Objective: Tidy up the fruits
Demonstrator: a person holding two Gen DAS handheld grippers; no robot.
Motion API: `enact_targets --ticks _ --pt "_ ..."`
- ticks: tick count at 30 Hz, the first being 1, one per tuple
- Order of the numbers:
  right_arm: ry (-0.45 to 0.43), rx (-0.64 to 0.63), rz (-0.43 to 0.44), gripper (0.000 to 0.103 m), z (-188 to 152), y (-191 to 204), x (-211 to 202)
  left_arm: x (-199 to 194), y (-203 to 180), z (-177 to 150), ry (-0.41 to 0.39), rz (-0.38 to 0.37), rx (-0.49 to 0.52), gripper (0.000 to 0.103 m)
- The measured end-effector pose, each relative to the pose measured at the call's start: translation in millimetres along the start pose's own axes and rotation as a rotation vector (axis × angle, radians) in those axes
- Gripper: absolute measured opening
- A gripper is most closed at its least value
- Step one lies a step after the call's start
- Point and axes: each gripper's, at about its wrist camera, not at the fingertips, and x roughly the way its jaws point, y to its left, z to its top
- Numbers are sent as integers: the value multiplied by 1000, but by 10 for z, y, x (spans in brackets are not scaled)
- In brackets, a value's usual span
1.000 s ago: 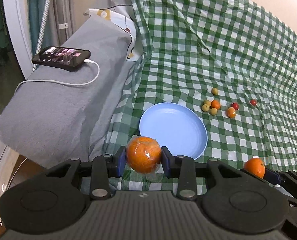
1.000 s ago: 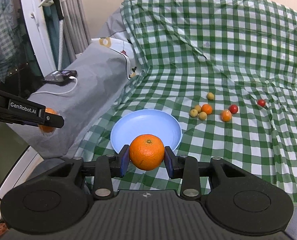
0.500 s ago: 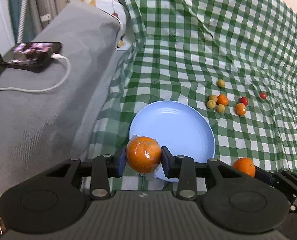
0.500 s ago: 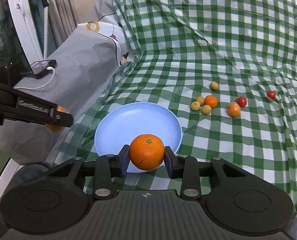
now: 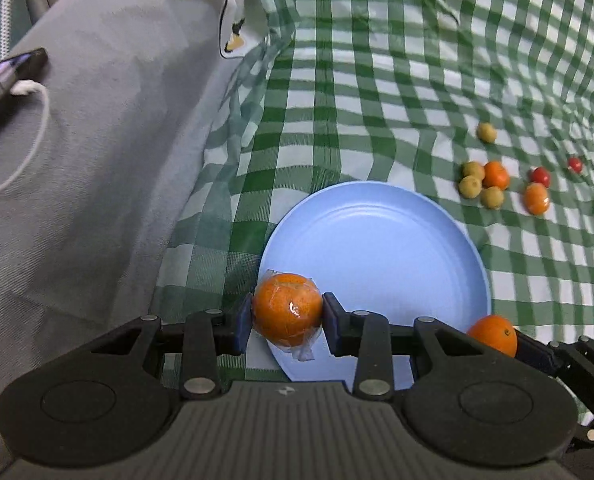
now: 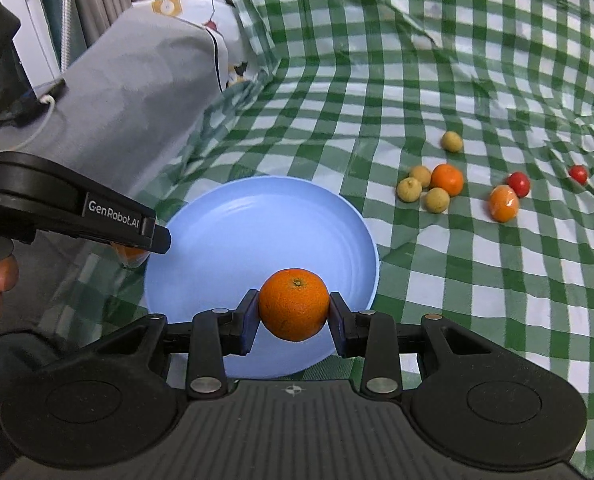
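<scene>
My left gripper point(image 5: 287, 316) is shut on a plastic-wrapped orange point(image 5: 287, 310), held over the near left rim of the blue plate point(image 5: 377, 248). My right gripper point(image 6: 294, 312) is shut on a bare orange point(image 6: 294, 304), held over the near part of the same plate point(image 6: 257, 224). That bare orange also shows at the lower right of the left wrist view point(image 5: 493, 334). The left gripper's finger point(image 6: 97, 220) shows at the left of the right wrist view, with its wrapped orange mostly hidden behind it.
Several small fruits lie on the green checked cloth point(image 6: 477, 300) right of the plate: yellow-green ones point(image 6: 409, 189), small oranges point(image 6: 448, 179) and red tomatoes point(image 6: 518, 184). A grey cushion point(image 5: 77, 152) with a phone point(image 5: 5, 74) and white cable stands on the left.
Both grippers have moved forward and down toward the blue plate, each still holding its orange. The plate and small fruits look nearer and larger.
</scene>
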Motion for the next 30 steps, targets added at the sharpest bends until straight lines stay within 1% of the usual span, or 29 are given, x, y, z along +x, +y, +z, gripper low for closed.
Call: enact_targets --ticks 6,8,9,10,11,12,13,14,15,17,18,20,24,26,28,30 --pt "42 -13 -6 38 -20 -46 240 282 -39 19 45 24 20 41" --pt "49 -17 -5 38 -13 -58 295 315 -48 31 44 32 29 41" --pt "51 -22 0 38 1 -66 318 312 -48 39 38 31 32 44" --pt "55 -27 8 40 22 -66 337 299 -46 51 34 33 32 61" --pt "57 -31 13 43 46 -62 344 265 -39 64 28 36 29 73" --pt "59 -37 17 50 74 -51 335 215 -29 72 13 37 21 95" --pt "59 -41 11 65 105 -38 304 136 -11 67 -15 34 12 103" --pt "46 -39 -1 77 122 -33 251 34 7 51 -44 30 8 102" --pt "32 -37 -9 80 133 -34 184 -51 19 40 -57 25 12 103" --pt "27 -35 -4 87 142 -32 12 -217 43 -20 -57 28 25 103" --pt "32 -28 0 89 138 -35 -62 -310 62 -72 -57 39 22 103" --pt "57 2 0 98 104 -37 -247 -483 120 -198 -50 57 4 103" --pt "111 54 37 100 -5 -8 -562 -759 203 -436 -9 63 -39 103" --pt "126 80 41 102 -66 34 -712 -873 232 -556 10 58 -57 103" --pt "128 94 45 102 -116 66 -856 -970 249 -661 17 54 -58 103" --pt "108 95 43 102 -180 111 -1009 -1075 237 -753 9 65 -38 103"
